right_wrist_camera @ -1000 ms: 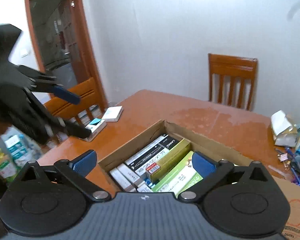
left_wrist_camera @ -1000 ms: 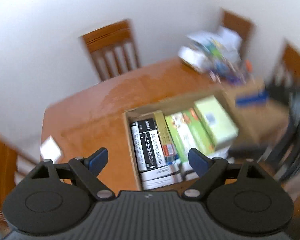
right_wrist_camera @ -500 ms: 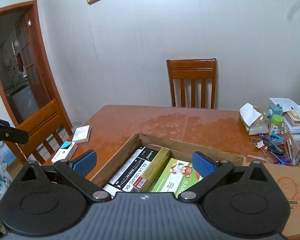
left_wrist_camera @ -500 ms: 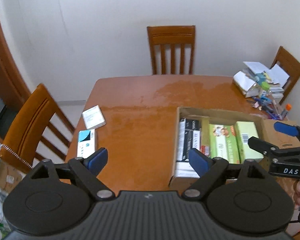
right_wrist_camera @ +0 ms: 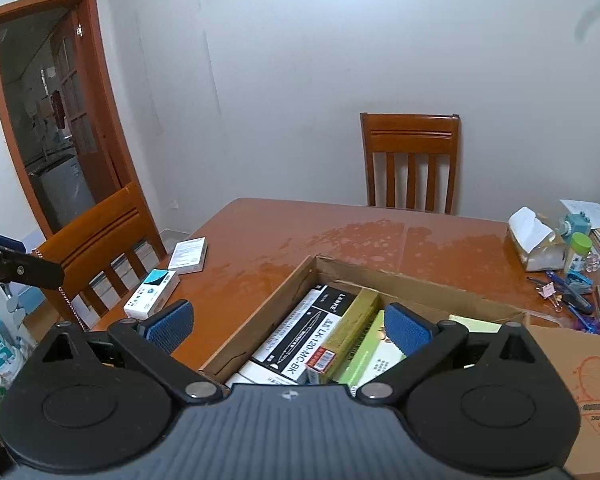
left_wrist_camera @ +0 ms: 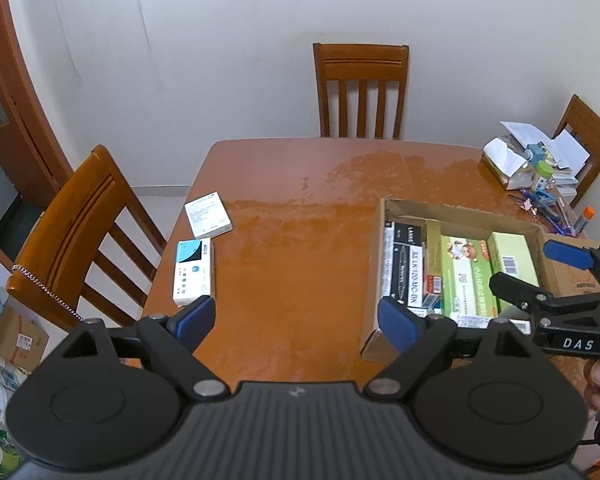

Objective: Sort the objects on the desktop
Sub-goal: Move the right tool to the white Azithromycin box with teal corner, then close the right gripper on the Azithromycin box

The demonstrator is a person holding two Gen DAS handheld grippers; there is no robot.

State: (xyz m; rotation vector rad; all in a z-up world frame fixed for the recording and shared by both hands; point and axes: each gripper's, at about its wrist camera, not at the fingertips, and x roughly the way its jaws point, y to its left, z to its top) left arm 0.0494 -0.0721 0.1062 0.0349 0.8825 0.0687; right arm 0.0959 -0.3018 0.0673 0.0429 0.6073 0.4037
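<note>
An open cardboard box (left_wrist_camera: 456, 211) (right_wrist_camera: 276, 308) on the wooden table holds black, olive and green packs standing side by side. Two loose boxes lie near the table's left edge: a white one (left_wrist_camera: 208, 221) (right_wrist_camera: 188, 255) and a white-and-teal one (left_wrist_camera: 193, 272) (right_wrist_camera: 152, 293). My left gripper (left_wrist_camera: 296, 320) is open and empty, held above the table's near edge between the teal box and the cardboard box. My right gripper (right_wrist_camera: 288, 326) (left_wrist_camera: 536, 268) is open and empty, above the near part of the cardboard box.
A tissue pack (left_wrist_camera: 504, 162) (right_wrist_camera: 534, 244), a green-capped bottle (right_wrist_camera: 578, 252), papers, pens and clips clutter the table's far right. Wooden chairs stand at the far side (left_wrist_camera: 360, 88), at the left (left_wrist_camera: 84, 232) and at the right corner (left_wrist_camera: 584, 136). A brown flap or carton (right_wrist_camera: 588, 384) lies right of the box.
Both grippers have swung and steadied; the views have levelled and drawn back slightly from the box. The left view now faces the table squarely. Both stay open and empty.
</note>
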